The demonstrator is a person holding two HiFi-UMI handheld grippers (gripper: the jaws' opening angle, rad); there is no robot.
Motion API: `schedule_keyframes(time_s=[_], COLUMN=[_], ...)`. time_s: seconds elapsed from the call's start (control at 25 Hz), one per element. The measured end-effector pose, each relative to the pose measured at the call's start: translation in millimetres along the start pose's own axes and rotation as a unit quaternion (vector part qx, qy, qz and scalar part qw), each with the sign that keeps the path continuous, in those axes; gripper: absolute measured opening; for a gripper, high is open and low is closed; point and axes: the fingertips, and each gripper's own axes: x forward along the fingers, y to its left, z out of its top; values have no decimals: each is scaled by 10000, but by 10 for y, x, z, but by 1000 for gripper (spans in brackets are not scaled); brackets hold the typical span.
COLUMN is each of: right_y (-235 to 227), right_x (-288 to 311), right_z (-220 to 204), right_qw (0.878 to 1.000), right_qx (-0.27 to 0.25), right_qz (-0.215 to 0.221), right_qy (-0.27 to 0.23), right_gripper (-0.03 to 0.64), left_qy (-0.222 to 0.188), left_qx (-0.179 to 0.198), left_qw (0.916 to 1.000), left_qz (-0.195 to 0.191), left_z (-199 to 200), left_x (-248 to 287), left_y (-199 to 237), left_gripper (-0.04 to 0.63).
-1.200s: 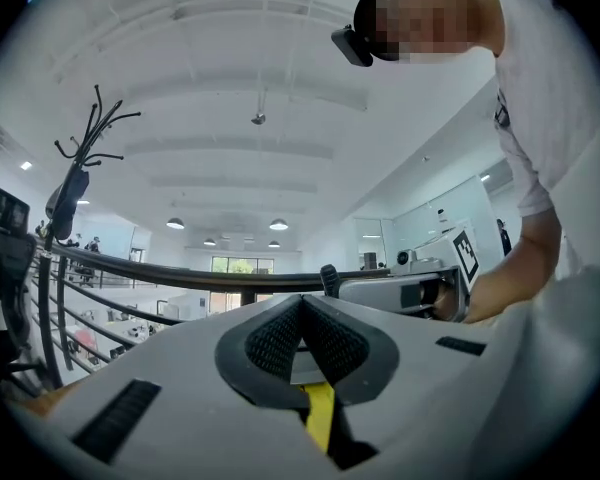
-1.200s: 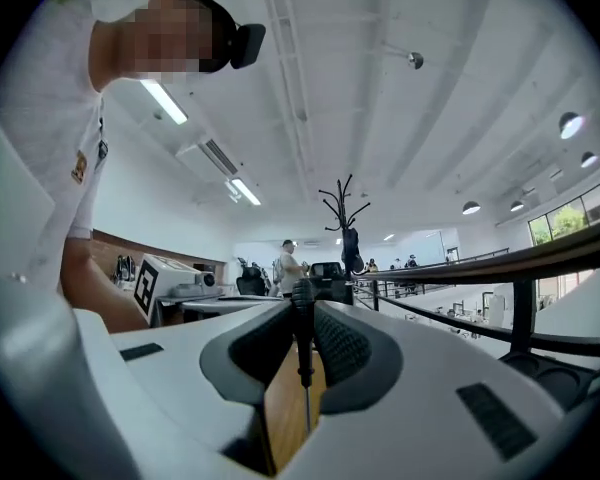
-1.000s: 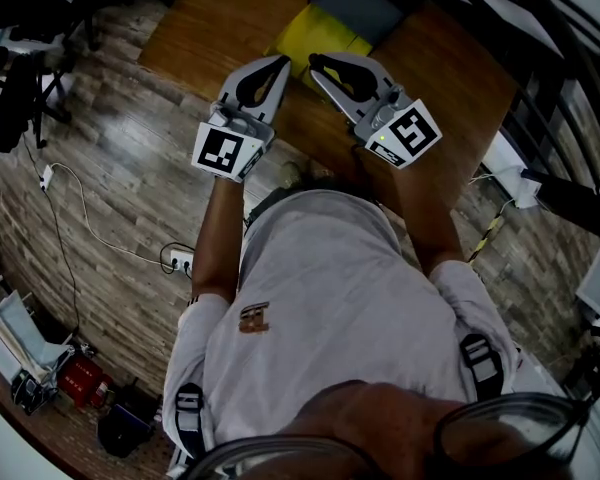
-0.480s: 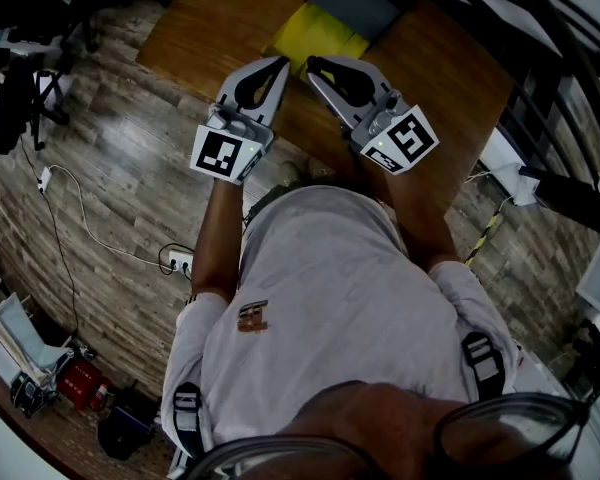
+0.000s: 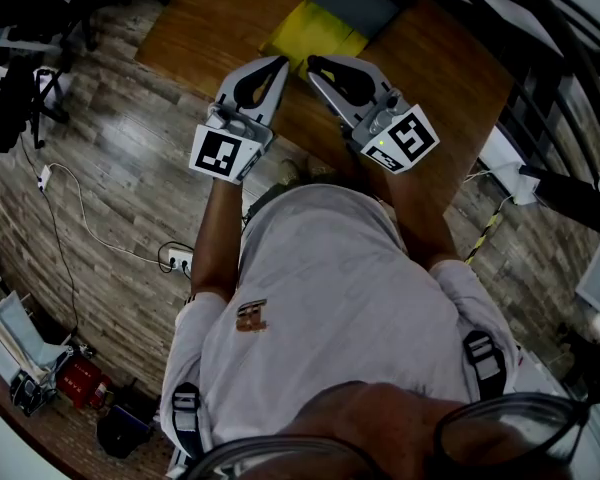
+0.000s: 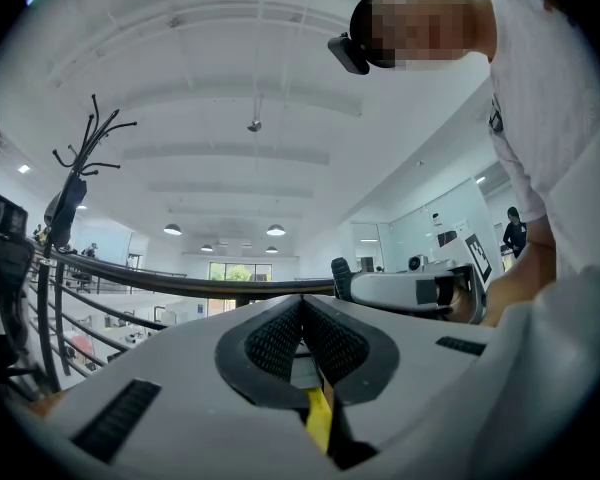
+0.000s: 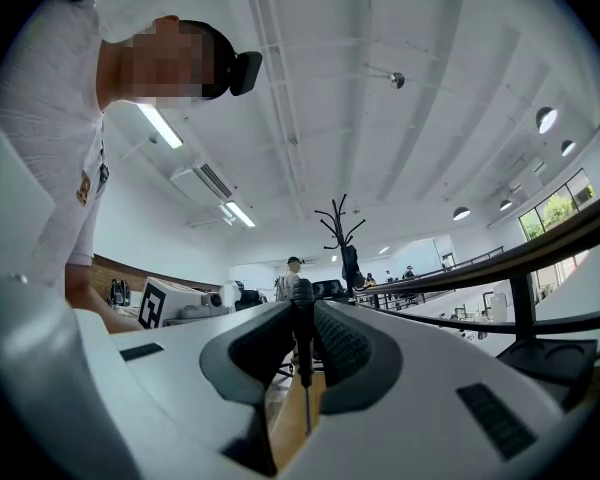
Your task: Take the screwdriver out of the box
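Observation:
In the head view both grippers hover side by side over the wooden table (image 5: 210, 18), pointing at a yellow box (image 5: 315, 30) with a grey part (image 5: 360, 3) behind it. My right gripper (image 5: 317, 66) is shut on the screwdriver (image 7: 302, 348). In the right gripper view its black handle stands clamped between the pads and its thin shaft (image 7: 306, 408) hangs down. My left gripper (image 5: 277, 66) is shut with nothing between its pads (image 6: 302, 303). A sliver of yellow (image 6: 320, 423) shows below its jaws. Both grippers tilt upward toward the ceiling.
A dark metal railing (image 5: 540, 48) runs along the table's right side. Cables and a power strip (image 5: 180, 261) lie on the wooden floor at the left, with office chairs (image 5: 20, 78) beyond. A coat rack (image 7: 342, 230) stands past the railing.
The right gripper has edged slightly up and to the left with the screwdriver. The left gripper has barely moved.

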Motion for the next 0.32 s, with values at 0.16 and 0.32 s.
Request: schedule_keyframes(time_s=[0.16, 0.32], right_y=[-7, -18], right_x=[-63, -102], right_z=[3, -15], right_qw=[10000, 10000], right_qx=[4, 8], right_qz=[11, 21], right_qy=[-20, -31], right_gripper=[80, 80], left_qy=[2, 19], left_qx=[26, 41], left_qw=[10000, 10000], left_qz=[13, 25], left_z=[-1, -33], left_x=[16, 29], left_y=[-55, -84], left_gripper=[18, 18])
